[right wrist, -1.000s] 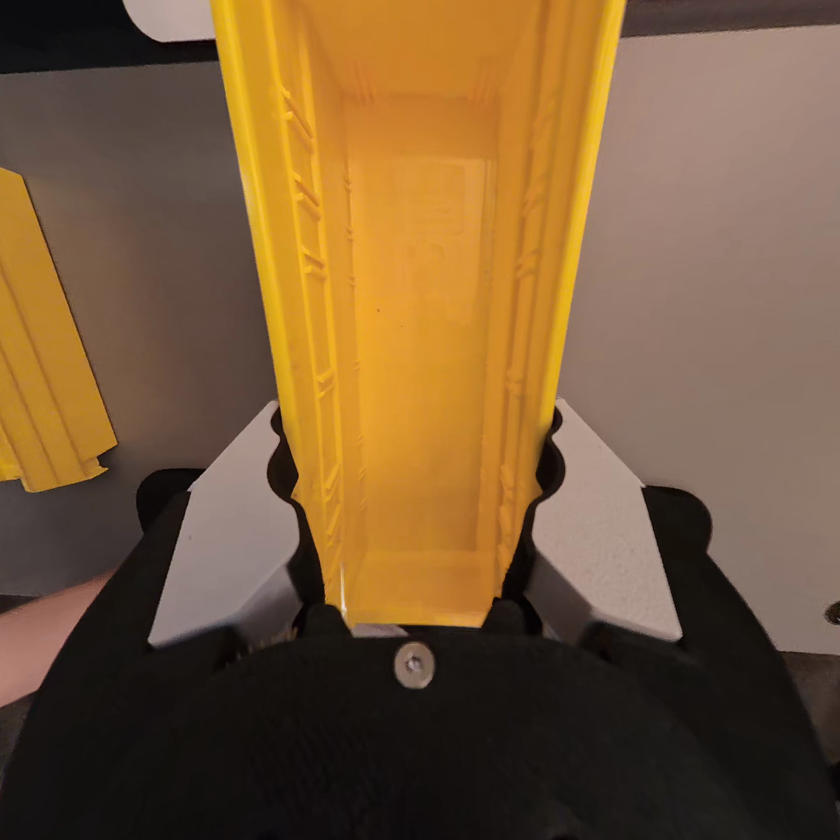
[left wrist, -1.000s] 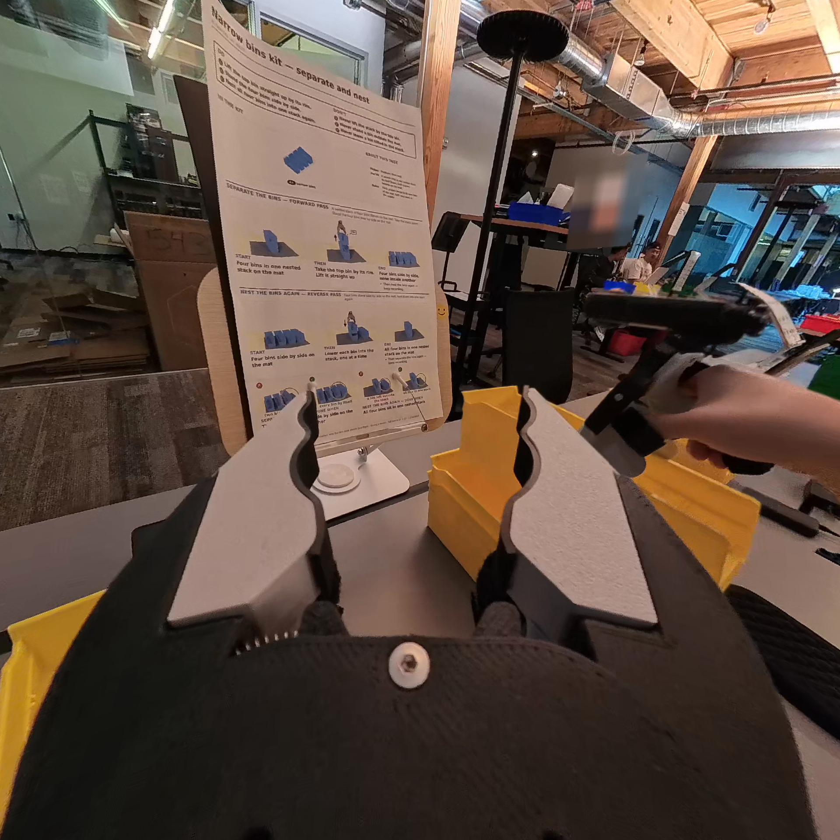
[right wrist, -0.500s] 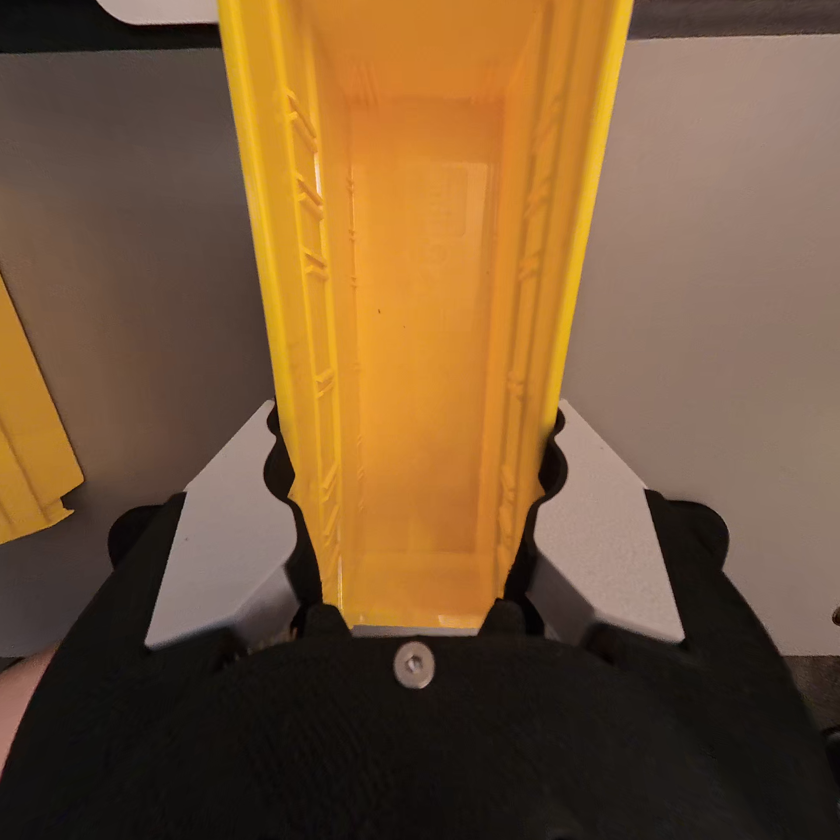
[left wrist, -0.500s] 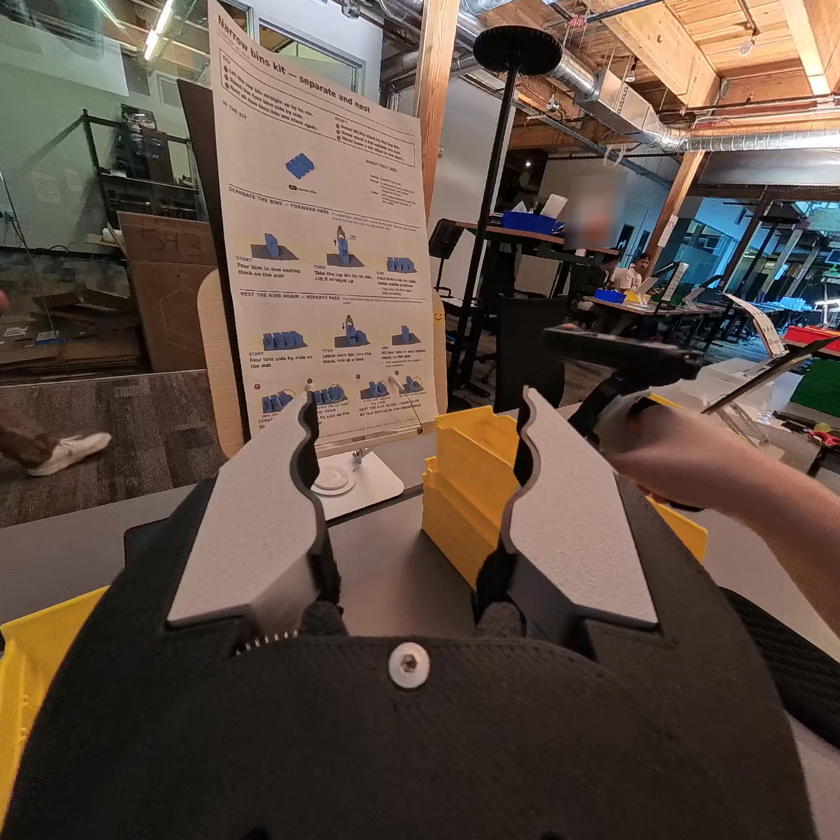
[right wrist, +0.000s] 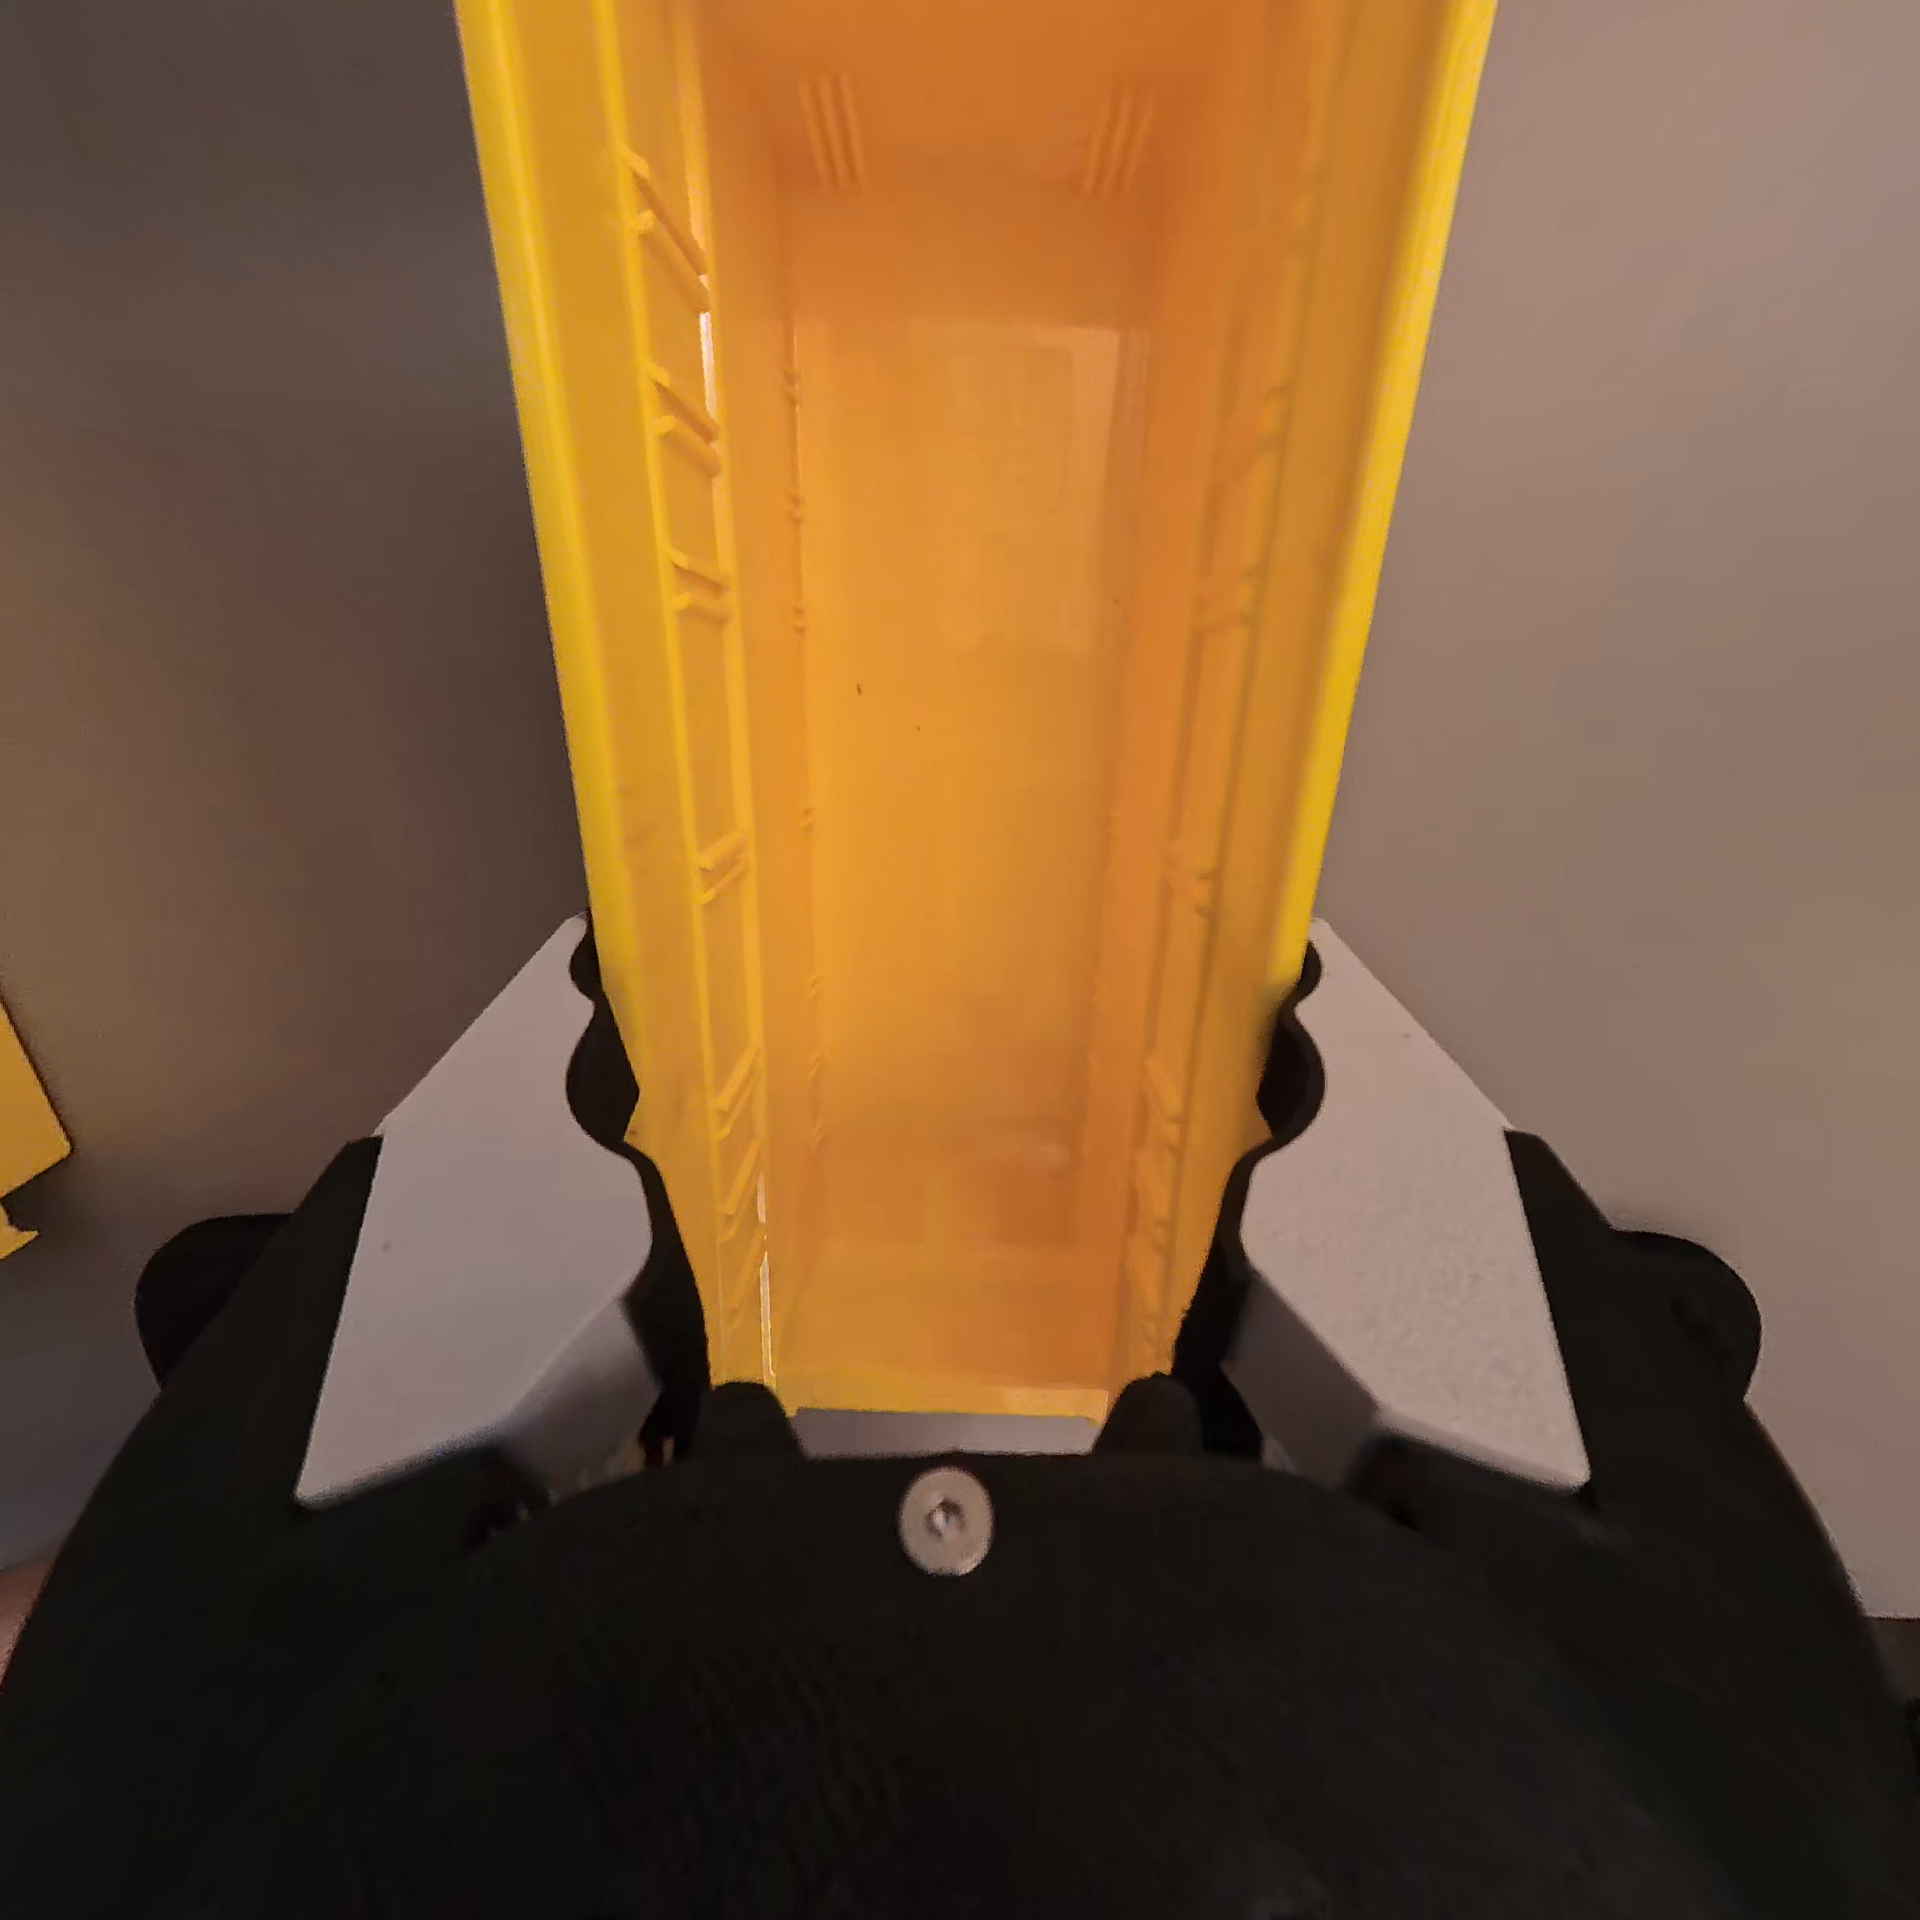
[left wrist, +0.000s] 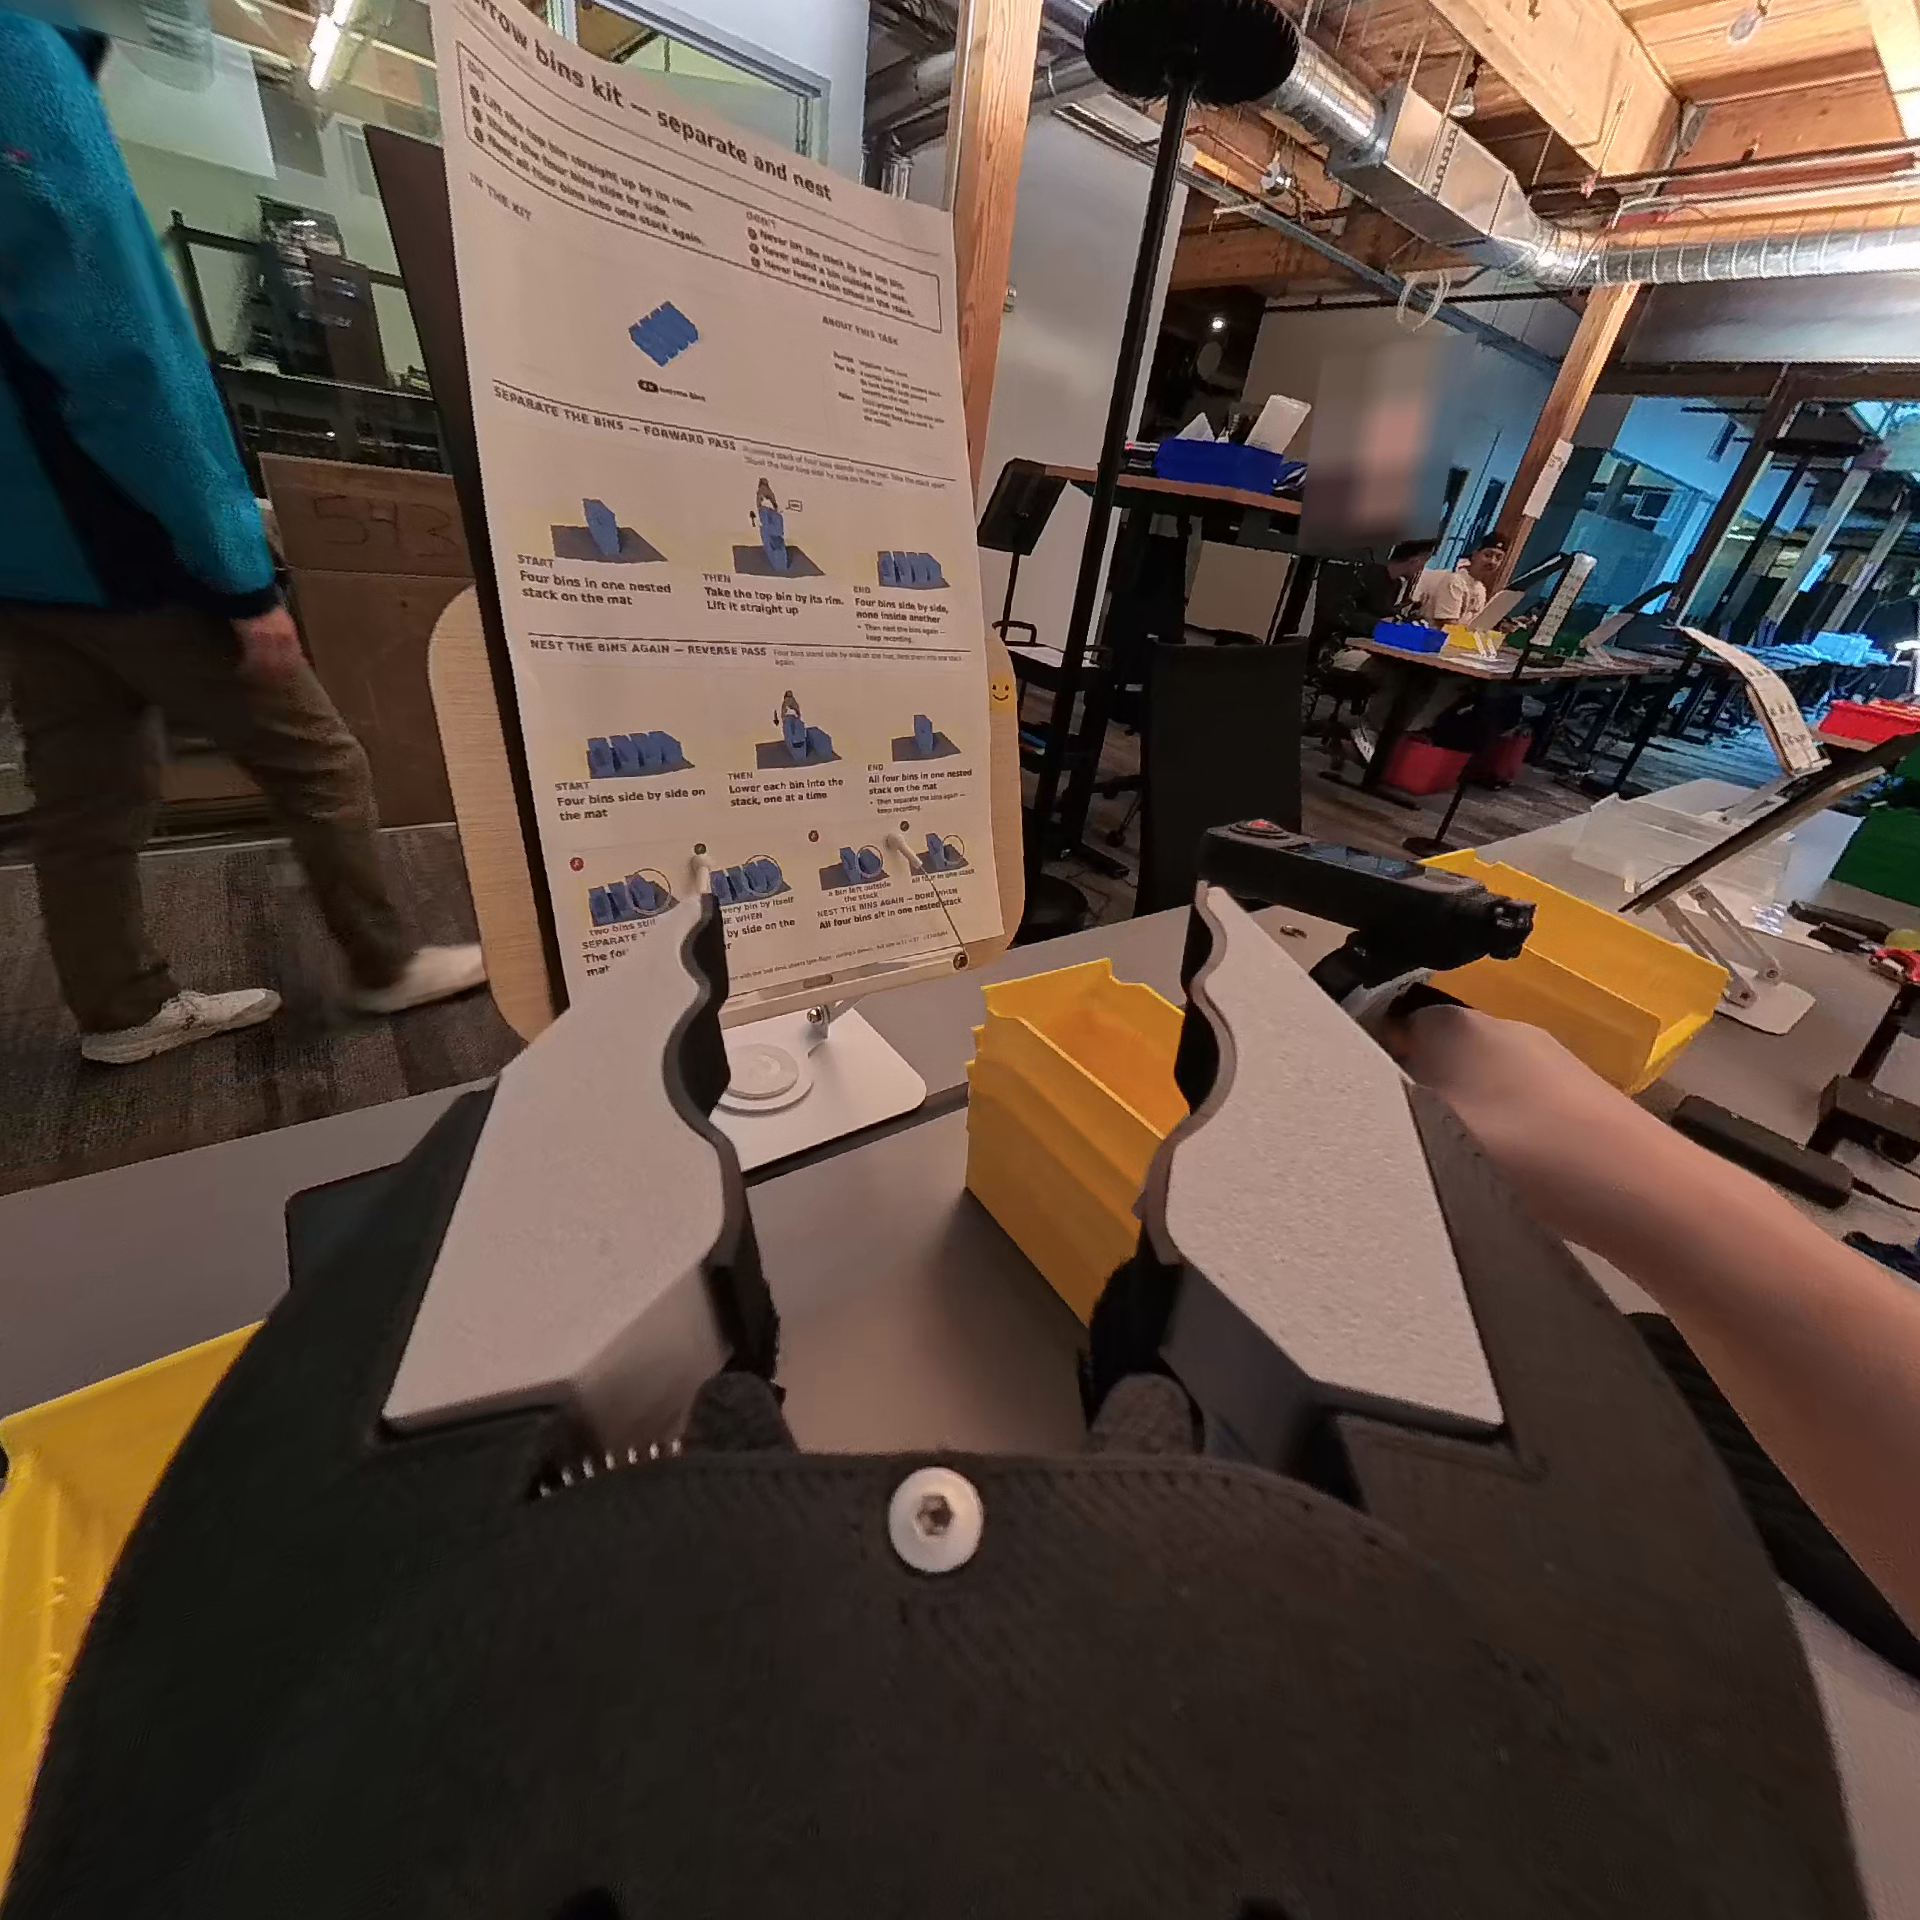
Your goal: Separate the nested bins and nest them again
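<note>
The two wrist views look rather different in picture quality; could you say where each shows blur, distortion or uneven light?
Left wrist view: wide-angle bending bows the instruction sheet; the walking person is motion-smeared. Right wrist view: the yellow bin glows orange inside, its rim slightly soft, and the table is darker on the left.

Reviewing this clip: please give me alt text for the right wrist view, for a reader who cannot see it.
A long, narrow yellow bin, seen from above with its open top facing the camera, sits between the right gripper's two grey fingers over a grey table. A corner of another yellow bin shows at the left edge.
</note>
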Tool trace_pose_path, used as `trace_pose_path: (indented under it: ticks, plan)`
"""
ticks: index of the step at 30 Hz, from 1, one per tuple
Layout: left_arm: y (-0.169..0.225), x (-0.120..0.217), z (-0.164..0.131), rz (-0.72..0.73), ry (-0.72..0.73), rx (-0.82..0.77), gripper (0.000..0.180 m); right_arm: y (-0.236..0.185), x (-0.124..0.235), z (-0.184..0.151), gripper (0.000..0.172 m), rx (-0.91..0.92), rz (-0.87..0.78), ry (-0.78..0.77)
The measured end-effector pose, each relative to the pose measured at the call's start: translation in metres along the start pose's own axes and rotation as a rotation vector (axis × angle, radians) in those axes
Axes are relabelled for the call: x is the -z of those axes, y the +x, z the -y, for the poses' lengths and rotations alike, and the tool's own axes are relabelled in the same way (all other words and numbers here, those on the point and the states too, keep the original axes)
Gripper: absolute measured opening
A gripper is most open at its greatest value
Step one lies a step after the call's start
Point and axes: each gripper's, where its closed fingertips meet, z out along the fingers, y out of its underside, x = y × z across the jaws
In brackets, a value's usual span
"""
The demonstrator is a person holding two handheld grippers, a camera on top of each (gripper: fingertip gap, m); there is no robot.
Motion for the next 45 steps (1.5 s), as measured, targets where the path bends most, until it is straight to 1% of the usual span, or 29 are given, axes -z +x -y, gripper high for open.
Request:
trace_pose_path:
  ticks: [3,6,8,10,13,15,18,21,23,26,28,30,31,33,34,35,37,41,45]
  plan:
    - [0.002,-0.005,-0.004,0.001,-0.017,-0.005,0.088,0.000,-0.002,-0.001,0.132,0.023,-0.003,-0.004]
    - [0.008,-0.009,-0.006,-0.021,-0.022,0.009,0.090,-0.005,0.003,-0.001,0.135,0.101,0.021,0.011]
    - [0.013,-0.010,-0.005,-0.032,-0.016,0.016,0.091,-0.006,0.017,0.004,0.136,0.156,0.043,0.068]
    - [0.016,-0.011,-0.003,-0.026,-0.010,0.007,0.092,0.000,0.040,0.010,0.136,0.218,0.043,0.152]
    - [0.025,-0.012,-0.001,-0.030,0.000,-0.011,0.093,0.014,0.083,0.022,0.135,0.300,0.051,0.326]
    - [0.032,-0.014,-0.001,-0.040,-0.008,-0.024,0.094,0.031,0.114,0.029,0.135,0.336,0.041,0.458]
    - [0.037,-0.012,-0.006,-0.018,-0.052,-0.064,0.098,0.059,0.160,0.038,0.135,0.395,0.034,0.701]
    - [0.014,-0.001,-0.015,0.125,-0.122,-0.110,0.105,0.091,0.193,0.043,0.134,0.452,-0.007,0.923]
    - [-0.012,0.010,-0.026,0.242,-0.194,-0.118,0.109,0.114,0.204,0.043,0.134,0.470,-0.036,1.005]
    - [-0.063,0.030,-0.062,0.409,-0.403,-0.129,0.124,0.142,0.203,0.040,0.133,0.468,-0.001,1.016]
    - [-0.092,0.039,-0.093,0.446,-0.564,-0.114,0.133,0.158,0.199,0.039,0.133,0.458,0.035,1.018]
    - [-0.109,0.042,-0.122,0.420,-0.672,-0.009,0.139,0.171,0.193,0.039,0.133,0.452,0.074,1.017]
    - [-0.118,0.046,-0.139,0.430,-0.730,0.050,0.143,0.177,0.189,0.040,0.133,0.444,0.095,1.018]
    - [-0.138,0.057,-0.171,0.482,-0.877,0.122,0.153,0.187,0.179,0.042,0.133,0.435,0.142,1.016]
    - [-0.146,0.063,-0.184,0.513,-0.938,0.152,0.156,0.192,0.173,0.044,0.131,0.430,0.162,1.014]
    - [-0.153,0.067,-0.194,0.542,-0.983,0.170,0.157,0.195,0.167,0.047,0.130,0.426,0.185,0.997]
    - [-0.165,0.070,-0.205,0.589,-1.023,0.176,0.158,0.196,0.157,0.049,0.130,0.433,0.229,0.957]
    - [-0.174,0.073,-0.233,0.634,-1.122,0.242,0.158,0.205,0.138,0.053,0.128,0.426,0.260,0.909]
    - [-0.187,0.081,-0.253,0.710,-1.189,0.279,0.157,0.209,0.123,0.057,0.127,0.418,0.302,0.863]
